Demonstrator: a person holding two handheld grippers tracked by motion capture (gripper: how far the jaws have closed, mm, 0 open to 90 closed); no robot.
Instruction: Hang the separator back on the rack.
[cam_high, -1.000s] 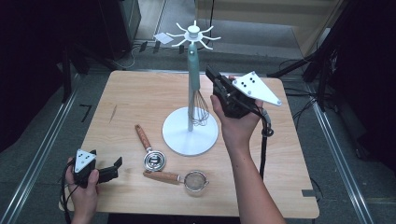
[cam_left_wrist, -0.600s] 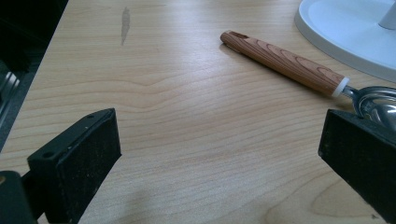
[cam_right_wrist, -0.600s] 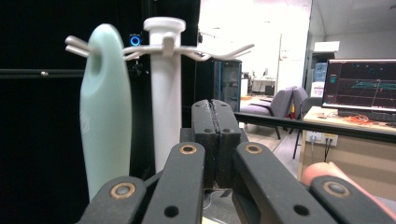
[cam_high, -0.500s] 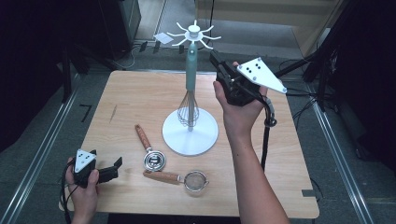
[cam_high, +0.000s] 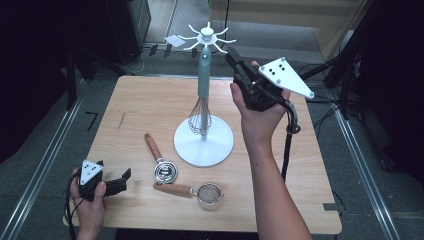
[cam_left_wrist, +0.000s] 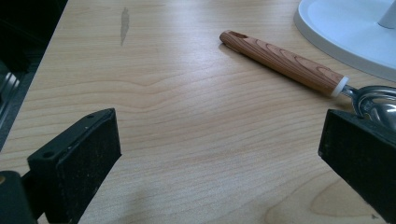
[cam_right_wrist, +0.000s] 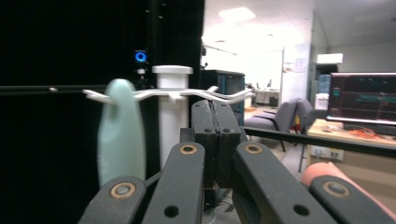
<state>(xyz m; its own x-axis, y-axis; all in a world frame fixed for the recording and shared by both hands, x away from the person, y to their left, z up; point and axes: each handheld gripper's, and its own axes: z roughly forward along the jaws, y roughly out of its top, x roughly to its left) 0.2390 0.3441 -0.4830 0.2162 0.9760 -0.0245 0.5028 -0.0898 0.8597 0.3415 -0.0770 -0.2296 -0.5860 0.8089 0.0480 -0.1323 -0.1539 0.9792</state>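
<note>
- High view: the right gripper (cam_high: 232, 54) has climbed from beside the middle of the pole to the level of the hook crown of the white stand (cam_high: 220, 146), jaws pressed together with nothing between them; the whisk (cam_high: 202, 80) hangs along the pole, mint handle up under the hooks and wires just above the base, in the same place as a second ago; so the hanging looks done, and the hand seems to be lifting away rather than carrying anything; the left gripper (cam_high: 122, 181) has not stirred at the near left corner of the table (cam_high: 135, 100), jaws apart and empty; a wooden-handled scoop (cam_high: 161, 161) and a strainer (cam_high: 200, 192) lie flat in front of the base, likely next for the hooks.
- Left gripper view: the left gripper (cam_left_wrist: 219, 154) has its jaws wide over bare wood; the scoop (cam_left_wrist: 285, 63) lies beyond, its bowl just behind one jaw.
- Right gripper view: the right gripper (cam_right_wrist: 215, 116) is closed on itself; the whisk (cam_right_wrist: 119, 135) handle stands just left of the stand (cam_right_wrist: 172, 116) post, its tip at a hook arm.
</note>
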